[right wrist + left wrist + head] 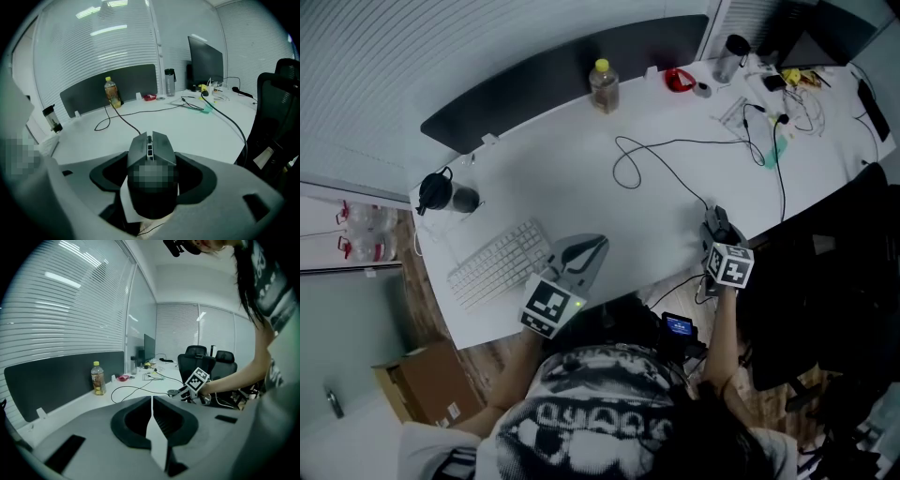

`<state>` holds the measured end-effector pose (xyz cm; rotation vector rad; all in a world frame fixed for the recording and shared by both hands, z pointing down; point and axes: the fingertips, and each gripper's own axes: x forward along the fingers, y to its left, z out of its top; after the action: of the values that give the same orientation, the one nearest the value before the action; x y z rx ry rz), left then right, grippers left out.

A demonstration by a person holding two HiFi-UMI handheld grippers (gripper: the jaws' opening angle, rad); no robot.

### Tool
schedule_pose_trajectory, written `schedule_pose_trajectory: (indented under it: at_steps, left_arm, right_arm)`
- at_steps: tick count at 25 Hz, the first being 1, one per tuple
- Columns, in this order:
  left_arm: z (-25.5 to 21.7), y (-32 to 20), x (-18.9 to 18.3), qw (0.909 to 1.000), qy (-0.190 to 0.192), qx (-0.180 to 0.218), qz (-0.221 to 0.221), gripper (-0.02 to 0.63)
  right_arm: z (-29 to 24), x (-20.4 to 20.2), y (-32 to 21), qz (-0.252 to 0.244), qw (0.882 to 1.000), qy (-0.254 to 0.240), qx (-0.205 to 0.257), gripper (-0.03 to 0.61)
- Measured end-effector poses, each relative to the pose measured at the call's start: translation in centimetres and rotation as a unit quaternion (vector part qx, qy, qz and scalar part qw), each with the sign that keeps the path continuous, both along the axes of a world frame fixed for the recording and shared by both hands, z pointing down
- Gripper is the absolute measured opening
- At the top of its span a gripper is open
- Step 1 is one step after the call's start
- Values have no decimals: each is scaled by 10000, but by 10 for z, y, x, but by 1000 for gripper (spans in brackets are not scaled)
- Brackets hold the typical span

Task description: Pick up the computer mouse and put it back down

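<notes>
We log the right tongs [150, 161] clenched on the computer mouse [151, 146], its long axis running straight out along them, cable end foremost, at the worktop [197, 131] edge; left tongs [152, 404] clenched empty, farther off.

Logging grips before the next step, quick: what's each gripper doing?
Left gripper: closed, empty.
Right gripper: closed on the computer mouse.
</notes>
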<state>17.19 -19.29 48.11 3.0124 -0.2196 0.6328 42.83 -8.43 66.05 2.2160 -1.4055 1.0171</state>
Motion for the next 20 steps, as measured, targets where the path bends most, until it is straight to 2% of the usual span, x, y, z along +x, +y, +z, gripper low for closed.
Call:
schedule_pose_trajectory:
  at_steps: [7, 14, 20]
  left_arm:
    - [2, -1, 0, 9998, -126, 51, -119, 11]
    - [4, 0, -3, 9996, -188, 57, -180, 11]
    - [4, 4, -5, 9995, -173, 87, -269, 11]
  right_arm:
    - [32, 10, -2, 95, 9997, -148, -179, 301]
    - [32, 12, -6, -1, 9996, 204, -172, 304]
    - [32, 7, -6, -160, 9998, 140, -59, 318]
